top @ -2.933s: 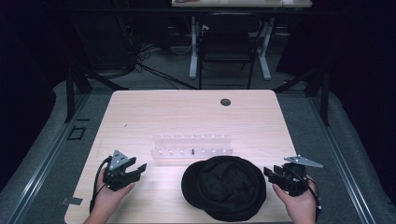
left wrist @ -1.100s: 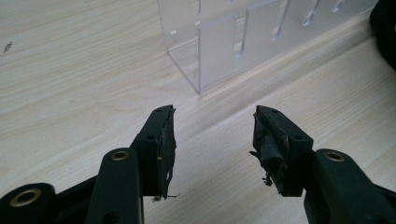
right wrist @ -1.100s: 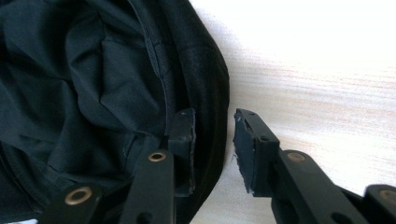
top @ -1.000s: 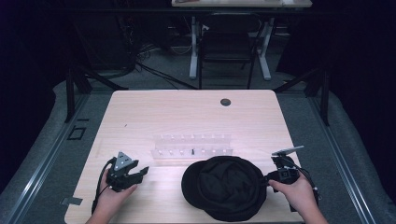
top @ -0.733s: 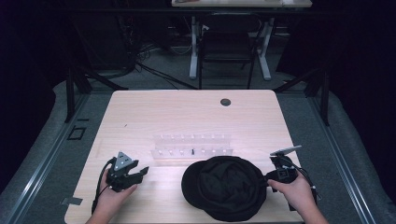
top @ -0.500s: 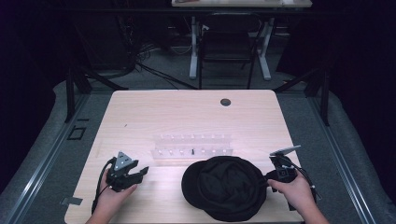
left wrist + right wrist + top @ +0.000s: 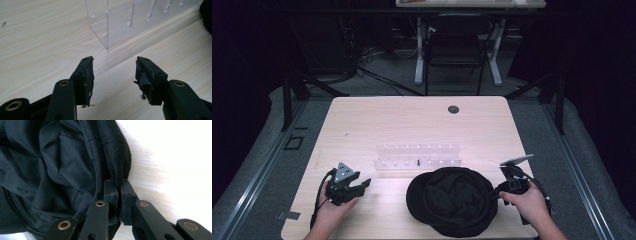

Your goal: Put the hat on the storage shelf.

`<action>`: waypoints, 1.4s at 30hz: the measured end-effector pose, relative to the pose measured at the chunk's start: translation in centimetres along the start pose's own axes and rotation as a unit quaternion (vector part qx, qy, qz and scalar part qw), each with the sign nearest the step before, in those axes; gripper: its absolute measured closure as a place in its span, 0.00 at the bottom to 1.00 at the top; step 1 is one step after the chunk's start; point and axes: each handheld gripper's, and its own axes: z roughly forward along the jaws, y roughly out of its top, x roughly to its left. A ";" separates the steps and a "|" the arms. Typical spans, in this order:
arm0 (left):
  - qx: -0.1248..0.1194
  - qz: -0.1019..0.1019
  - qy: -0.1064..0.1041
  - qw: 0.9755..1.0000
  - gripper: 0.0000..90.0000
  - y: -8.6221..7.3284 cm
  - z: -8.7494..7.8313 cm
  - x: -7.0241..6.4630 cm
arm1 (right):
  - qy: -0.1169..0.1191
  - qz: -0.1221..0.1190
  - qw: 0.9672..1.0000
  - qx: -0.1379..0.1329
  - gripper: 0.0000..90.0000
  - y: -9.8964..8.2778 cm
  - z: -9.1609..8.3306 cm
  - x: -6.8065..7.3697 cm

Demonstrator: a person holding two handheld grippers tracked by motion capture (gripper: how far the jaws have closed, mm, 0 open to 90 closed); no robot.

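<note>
Item 1: black cap (image 7: 454, 200), soft fabric, lying upside down with its lining facing up, at the near edge of the wooden table (image 7: 412, 125), right of centre. Its rim on the person's right side is pinched; the rest rests flat on the tabletop. Not yet lifted.

Item 2: right gripper (image 7: 119, 188). Its jaws have just been closing and now stand nearly together, with the cap's stitched rim clamped between the pads, as the right gripper view shows. In the high view the right gripper (image 7: 501, 189) sits at the cap's right edge, held in the right hand (image 7: 527, 202).

Item 3: left gripper (image 7: 113, 71). Jaws spread wide, nothing between them, bare wood beneath. In the high view the left gripper (image 7: 354, 186) rests near the table's front left, well apart from the cap, held in the left hand (image 7: 334, 207).

Item 4: clear acrylic rack (image 7: 418, 156), slotted, 2 tiers, standing just behind the cap towards the table's middle; 1 small dark piece stands in it. Its corner shows ahead of the left gripper.

Item 5: round cable grommet (image 7: 453, 109), far side of the table.

Status: the grip on the cap appears secured. Judged remaining: lifting or moving the cap, and any part for the left gripper, which has yet to engage.
</note>
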 end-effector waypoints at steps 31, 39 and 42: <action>0.001 -0.003 0.000 1.000 0.54 0.0 0.1 0.0 | 0.021 0.001 1.000 -0.020 0.97 0.3 -2.6 1.3; 0.001 -0.004 0.000 1.000 0.54 -0.1 0.1 0.0 | 0.008 -0.010 1.000 -0.012 0.97 0.7 -4.3 2.4; 0.001 -0.004 0.000 1.000 0.54 -0.1 0.1 0.0 | -0.001 -0.013 1.000 -0.012 0.97 0.8 -5.0 2.7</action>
